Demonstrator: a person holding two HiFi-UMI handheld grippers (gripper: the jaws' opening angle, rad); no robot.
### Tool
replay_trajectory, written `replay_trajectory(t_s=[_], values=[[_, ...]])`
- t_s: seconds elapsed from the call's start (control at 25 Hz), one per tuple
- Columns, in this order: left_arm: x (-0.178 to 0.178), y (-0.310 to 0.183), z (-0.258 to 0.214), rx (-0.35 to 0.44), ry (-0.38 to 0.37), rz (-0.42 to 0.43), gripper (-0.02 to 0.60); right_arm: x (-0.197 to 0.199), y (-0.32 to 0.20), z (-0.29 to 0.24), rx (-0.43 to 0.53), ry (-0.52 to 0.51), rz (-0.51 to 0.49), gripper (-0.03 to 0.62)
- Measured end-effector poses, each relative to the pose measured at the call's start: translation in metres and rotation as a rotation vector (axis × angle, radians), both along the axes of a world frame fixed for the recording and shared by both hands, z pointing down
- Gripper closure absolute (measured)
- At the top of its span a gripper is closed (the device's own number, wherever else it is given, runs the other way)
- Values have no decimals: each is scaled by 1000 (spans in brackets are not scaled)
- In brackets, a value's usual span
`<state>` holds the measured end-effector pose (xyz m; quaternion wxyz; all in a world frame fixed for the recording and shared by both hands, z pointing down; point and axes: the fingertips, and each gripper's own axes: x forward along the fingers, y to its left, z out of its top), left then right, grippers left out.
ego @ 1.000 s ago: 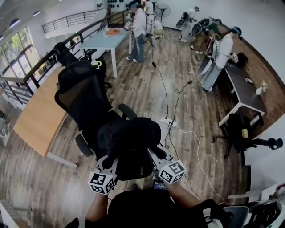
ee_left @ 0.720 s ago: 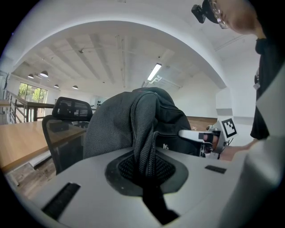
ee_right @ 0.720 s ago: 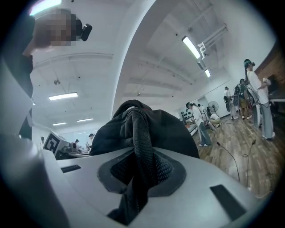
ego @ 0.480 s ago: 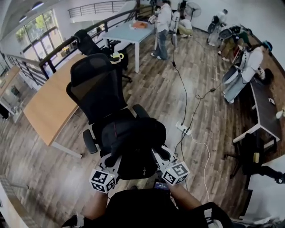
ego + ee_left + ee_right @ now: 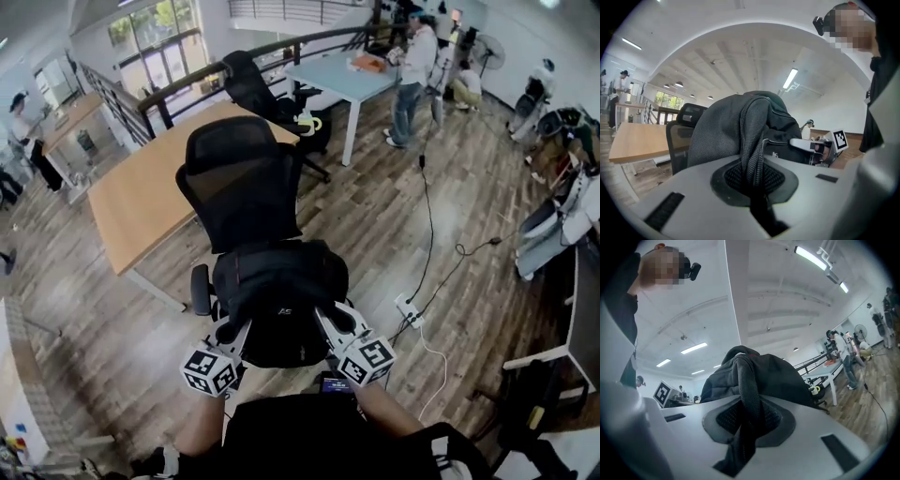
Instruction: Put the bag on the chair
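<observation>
A black backpack (image 5: 279, 292) hangs between my two grippers, just in front of a black mesh office chair (image 5: 244, 192) and over its seat. My left gripper (image 5: 232, 334) is shut on a strap of the bag (image 5: 752, 140) at its left side. On the right side my right gripper (image 5: 330, 326) is shut on another strap of the bag (image 5: 747, 394). The chair's backrest (image 5: 682, 126) shows behind the bag in the left gripper view. The chair's seat is mostly hidden under the bag.
A wooden desk (image 5: 155, 192) stands behind and left of the chair. A second black chair (image 5: 253, 86) and a light table (image 5: 342, 75) are farther back. Cables and a power strip (image 5: 408, 309) lie on the wood floor at right. Several people stand around the room's edges.
I have turned left while carrying the bag, so the chair now stands straight ahead and nearer. Both grippers kept their hold on the straps.
</observation>
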<state>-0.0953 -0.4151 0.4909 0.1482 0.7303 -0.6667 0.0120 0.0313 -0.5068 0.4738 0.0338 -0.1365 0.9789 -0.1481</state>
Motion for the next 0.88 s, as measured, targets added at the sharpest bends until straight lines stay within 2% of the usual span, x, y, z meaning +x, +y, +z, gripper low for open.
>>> replay_trajectory(t_s=[0.2,0.36,0.68,0.88], values=[[-8,-17,-1,16,-4,-117,557,-19,-32,-3,23,-7,-115,530],[-23,-22,8,-7,15,-170,555,-42,-46,7,12,-5,-174,528],[-66,-33,39,-62,3,-205,554,-88,-61,41,-29,31,-211,530],[-106,-39,78,-105,32,-200,554,-128,-66,78,-45,82,-213,530]])
